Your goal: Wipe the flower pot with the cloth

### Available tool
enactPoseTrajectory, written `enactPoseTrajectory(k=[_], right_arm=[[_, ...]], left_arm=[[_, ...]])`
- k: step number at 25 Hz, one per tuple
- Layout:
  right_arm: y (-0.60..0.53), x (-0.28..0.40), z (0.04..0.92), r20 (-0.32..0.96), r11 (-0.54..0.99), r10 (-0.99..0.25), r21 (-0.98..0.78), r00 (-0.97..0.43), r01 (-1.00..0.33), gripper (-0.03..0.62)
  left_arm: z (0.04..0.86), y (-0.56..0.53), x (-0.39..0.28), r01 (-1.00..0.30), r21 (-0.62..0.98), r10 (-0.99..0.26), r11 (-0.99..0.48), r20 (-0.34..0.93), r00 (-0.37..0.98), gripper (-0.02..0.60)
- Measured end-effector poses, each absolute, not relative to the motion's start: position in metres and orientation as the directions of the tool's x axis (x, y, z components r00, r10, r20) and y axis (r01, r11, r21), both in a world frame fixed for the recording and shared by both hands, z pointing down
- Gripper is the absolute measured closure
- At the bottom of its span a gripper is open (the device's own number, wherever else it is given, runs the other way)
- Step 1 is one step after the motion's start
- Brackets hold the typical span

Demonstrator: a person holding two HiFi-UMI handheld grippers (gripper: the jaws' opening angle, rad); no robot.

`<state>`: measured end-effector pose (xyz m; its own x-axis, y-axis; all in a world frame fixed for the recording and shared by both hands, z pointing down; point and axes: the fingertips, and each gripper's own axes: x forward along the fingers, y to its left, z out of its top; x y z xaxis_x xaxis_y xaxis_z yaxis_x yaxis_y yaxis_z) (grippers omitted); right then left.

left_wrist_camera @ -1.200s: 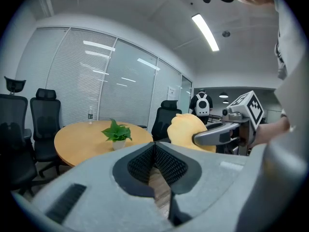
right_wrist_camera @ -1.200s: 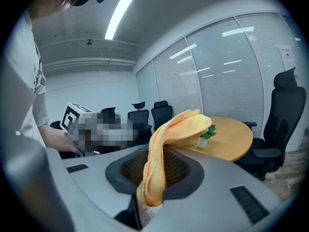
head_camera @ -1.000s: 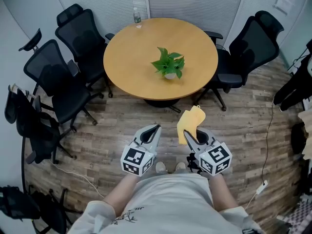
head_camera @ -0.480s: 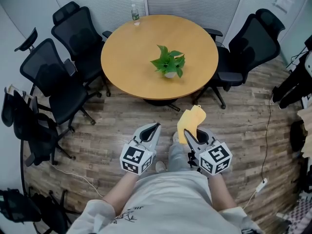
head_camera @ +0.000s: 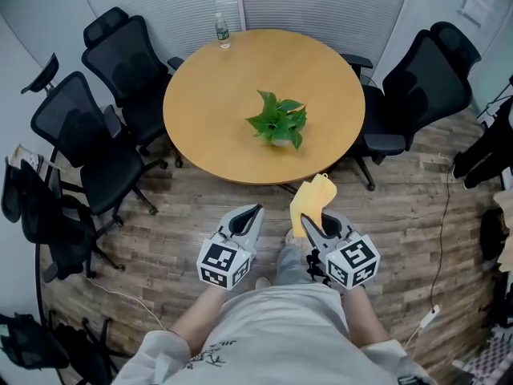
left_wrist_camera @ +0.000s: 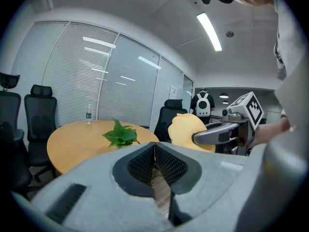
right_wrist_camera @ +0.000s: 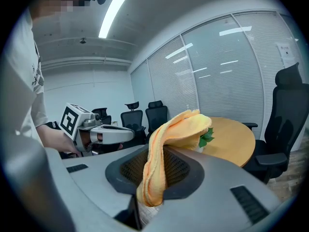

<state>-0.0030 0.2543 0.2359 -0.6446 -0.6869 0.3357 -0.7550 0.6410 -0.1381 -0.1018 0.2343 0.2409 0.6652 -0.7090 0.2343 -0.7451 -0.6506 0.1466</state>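
Observation:
A small flower pot (head_camera: 280,141) with a leafy green plant (head_camera: 277,119) stands near the middle of the round wooden table (head_camera: 208,95); the plant (left_wrist_camera: 120,134) also shows in the left gripper view. My right gripper (head_camera: 305,219) is shut on a folded yellow cloth (head_camera: 311,202), which sticks up out of its jaws (right_wrist_camera: 171,144). My left gripper (head_camera: 256,210) is shut with nothing in it. Both are held side by side over the wooden floor, short of the table's near edge.
Black office chairs (head_camera: 96,135) stand left of the table, and another chair (head_camera: 421,95) at its right. A water bottle (head_camera: 222,31) stands at the table's far edge. A cable with a plug (head_camera: 429,315) lies on the floor at right.
Both grippers and the person have moved forward towards the table, which now sits closer and lower in the head view. The cloth stays clamped in the right gripper.

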Motion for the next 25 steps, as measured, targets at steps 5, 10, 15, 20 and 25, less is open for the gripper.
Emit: enactPoseTrajectory(k=[5, 10, 15, 20, 25], right_arm=[[0.209, 0.005, 0.231, 0.333, 0.654, -0.679, -0.132, -0.654, -0.745, 0.528], [0.169, 0.012, 0.229, 0.337, 0.668, -0.668, -0.122, -0.664, -0.734, 0.528], [0.132, 0.026, 0.227, 0.338, 0.678, -0.656, -0.127, -0.675, -0.724, 0.528], [0.095, 0.040, 0.222, 0.336, 0.696, -0.642, -0.120, -0.689, -0.708, 0.528], [0.066, 0.051, 0.222, 0.334, 0.726, -0.615, -0.113, -0.714, -0.678, 0.528]], left_arm=[[0.237, 0.193, -0.092, -0.752, 0.145, -0.717, -0.644, 0.228, 0.658, 0.571], [0.236, 0.156, -0.083, -0.761, 0.142, -0.726, -0.633, 0.232, 0.648, 0.571], [0.233, 0.123, -0.073, -0.778, 0.141, -0.744, -0.612, 0.232, 0.627, 0.571], [0.227, 0.090, -0.062, -0.796, 0.134, -0.764, -0.591, 0.225, 0.605, 0.571], [0.225, 0.064, -0.051, -0.819, 0.127, -0.791, -0.559, 0.213, 0.573, 0.571]])
